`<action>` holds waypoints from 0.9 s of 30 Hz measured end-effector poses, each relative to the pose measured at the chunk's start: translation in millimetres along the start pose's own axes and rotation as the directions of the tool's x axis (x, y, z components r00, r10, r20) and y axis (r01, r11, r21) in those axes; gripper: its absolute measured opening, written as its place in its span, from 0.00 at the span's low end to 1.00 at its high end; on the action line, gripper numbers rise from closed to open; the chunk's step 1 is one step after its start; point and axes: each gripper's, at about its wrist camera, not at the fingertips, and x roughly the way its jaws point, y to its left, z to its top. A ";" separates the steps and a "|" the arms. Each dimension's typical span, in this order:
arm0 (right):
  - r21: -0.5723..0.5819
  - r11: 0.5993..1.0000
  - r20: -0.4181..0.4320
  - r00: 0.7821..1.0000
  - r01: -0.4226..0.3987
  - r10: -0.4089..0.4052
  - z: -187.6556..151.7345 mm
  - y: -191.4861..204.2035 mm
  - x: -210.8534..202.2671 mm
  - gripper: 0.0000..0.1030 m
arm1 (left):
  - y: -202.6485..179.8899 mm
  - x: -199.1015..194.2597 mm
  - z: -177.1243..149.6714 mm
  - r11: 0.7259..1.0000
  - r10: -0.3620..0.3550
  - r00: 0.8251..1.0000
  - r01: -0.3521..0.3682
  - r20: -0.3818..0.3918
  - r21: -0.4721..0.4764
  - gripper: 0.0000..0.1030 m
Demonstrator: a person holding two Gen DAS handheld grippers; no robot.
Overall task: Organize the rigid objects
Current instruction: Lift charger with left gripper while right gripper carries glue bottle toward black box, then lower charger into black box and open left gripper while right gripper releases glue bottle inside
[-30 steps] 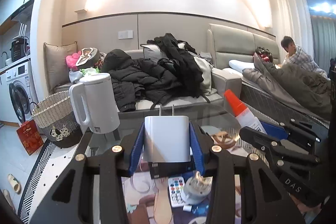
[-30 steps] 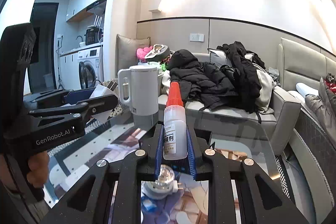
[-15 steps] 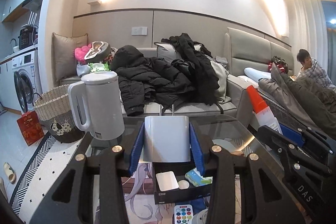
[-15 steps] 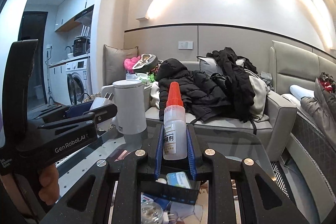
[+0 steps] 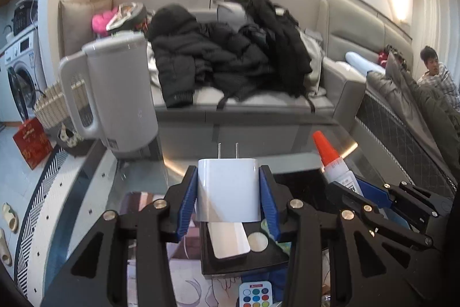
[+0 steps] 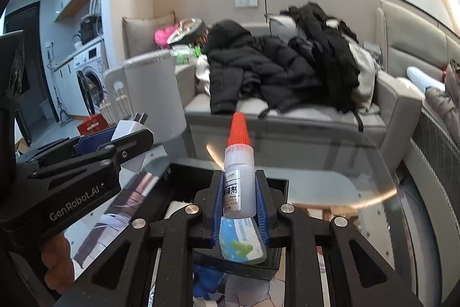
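My left gripper is shut on a white plug charger, prongs pointing forward, held above a black tray. The tray holds a white flat case and a round coin-like disc. My right gripper is shut on a white glue bottle with an orange cap, upright, above the same tray, over a blue-green packet. The right gripper also shows in the left wrist view, and the left gripper in the right wrist view.
A white kettle stands on the glass table at the far left. A small colour-button remote lies in front of the tray. A sofa piled with dark coats is beyond, and a wicker basket sits on the floor.
Both grippers have moved forward and tilted down over the black tray, each still holding its object. The kettle and sofa now look closer.
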 end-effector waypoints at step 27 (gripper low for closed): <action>0.070 0.997 -0.352 0.935 -0.024 0.047 -33.7 -11.5 70.1 0.20 | -13.2 44.5 -23.8 1.000 -0.007 0.955 0.015 -0.297 0.025 0.40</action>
